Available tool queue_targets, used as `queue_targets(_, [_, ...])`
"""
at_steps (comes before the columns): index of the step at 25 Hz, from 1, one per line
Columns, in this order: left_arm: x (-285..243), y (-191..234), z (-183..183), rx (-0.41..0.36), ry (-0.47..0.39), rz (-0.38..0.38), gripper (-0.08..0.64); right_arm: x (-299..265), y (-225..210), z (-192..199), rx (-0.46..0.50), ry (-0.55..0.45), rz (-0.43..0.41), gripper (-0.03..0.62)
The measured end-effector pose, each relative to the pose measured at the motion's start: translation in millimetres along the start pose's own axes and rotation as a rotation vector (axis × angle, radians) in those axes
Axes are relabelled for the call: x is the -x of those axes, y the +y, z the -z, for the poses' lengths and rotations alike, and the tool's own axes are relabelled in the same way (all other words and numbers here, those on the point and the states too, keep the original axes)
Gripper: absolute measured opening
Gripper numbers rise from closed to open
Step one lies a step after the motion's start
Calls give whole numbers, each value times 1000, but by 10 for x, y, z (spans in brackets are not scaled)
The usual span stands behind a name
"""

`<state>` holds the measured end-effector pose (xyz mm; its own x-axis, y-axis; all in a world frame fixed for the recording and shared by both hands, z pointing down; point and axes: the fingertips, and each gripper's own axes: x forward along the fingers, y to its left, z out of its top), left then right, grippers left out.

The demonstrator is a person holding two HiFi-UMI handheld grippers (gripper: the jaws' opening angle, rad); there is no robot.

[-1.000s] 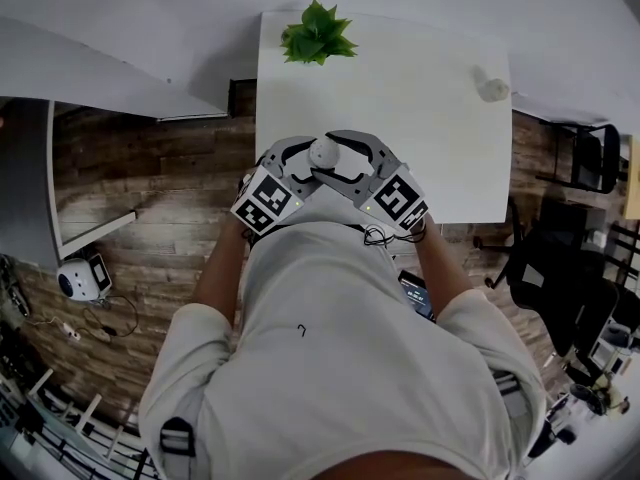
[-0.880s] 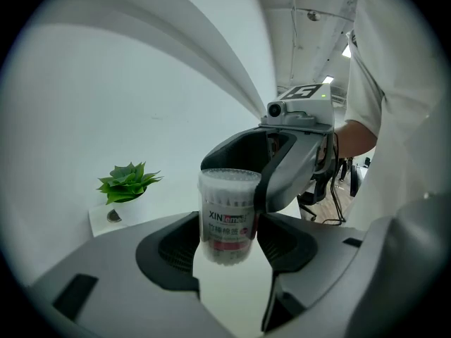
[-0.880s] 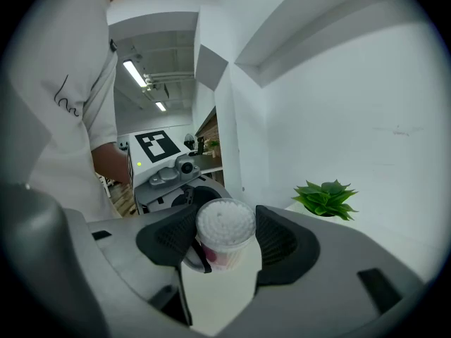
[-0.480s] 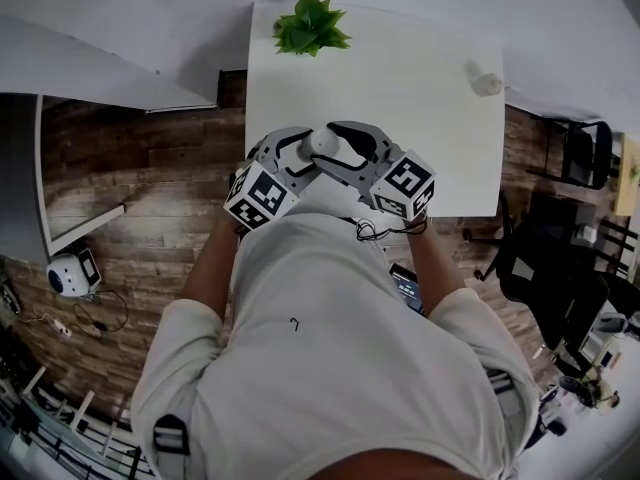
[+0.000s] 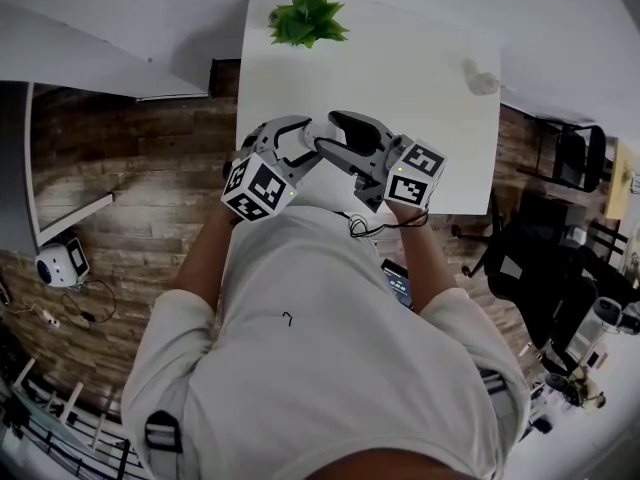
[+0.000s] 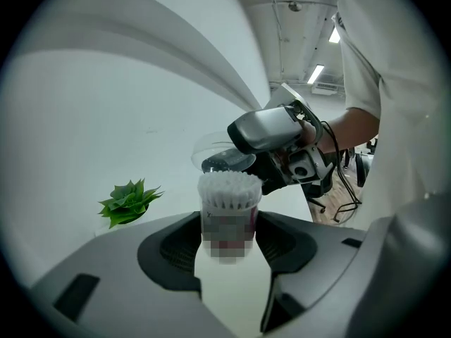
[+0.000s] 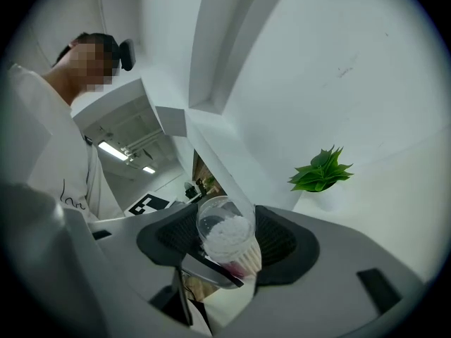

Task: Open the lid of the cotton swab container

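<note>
Left gripper view shows the cotton swab container standing up straight right between the jaws of the left gripper. The pads sit on both sides of it and the jaws are closing in a little more, so this gripper has hold of it. The white swabs poke out of the top, so the lid is already off.

The clear lid hangs just past the swab tips, up above the left jaws. I cannot tell if it touches the tips. In the right gripper view the lid sits between the jaws of the right gripper. They are shut on it, one pad on each side, and you can see the swabs through it.

I think the job is nearly done. What is left is to take the lid all the way clear.

How to do it well:
- Hold the container straight up. If it tips, the swabs may spill out over the jaws.
- Do not squeeze harder with the left jaws. The cup looks like thin plastic and might bend or pop out.
- Move the lid straight up from the swabs first, then off to the side. Going sideways too soon might drag swabs out.
- Hold the lid firmly, because it looks smooth and may slip.
- Stay over the table, well away from the plant.
</note>
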<state>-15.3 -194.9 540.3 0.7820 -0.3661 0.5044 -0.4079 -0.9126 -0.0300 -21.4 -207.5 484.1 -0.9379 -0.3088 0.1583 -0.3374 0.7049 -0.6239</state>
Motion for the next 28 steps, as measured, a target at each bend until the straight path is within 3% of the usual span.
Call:
queue_targets(5, [-47,2,-11,-1,-20,-1,250,30,-42,-8,-15,-8,6,256])
queue_targets(13, [-88,65,14,30,-27,-7,250,304,-242,-237,20,-120,138,255])
queue_targets(16, [-113,48,10,37,-30,2,250,438,-336,-324,7,-174,191,206])
queue_targets(20, [-145,3,-36,35,-48,23,250,596,-476,-366,-24,-235,281,79])
queue_targets(28, [-188,-62,-110,36,-81,51,250,675,-565,-176,-39,-186,343,73])
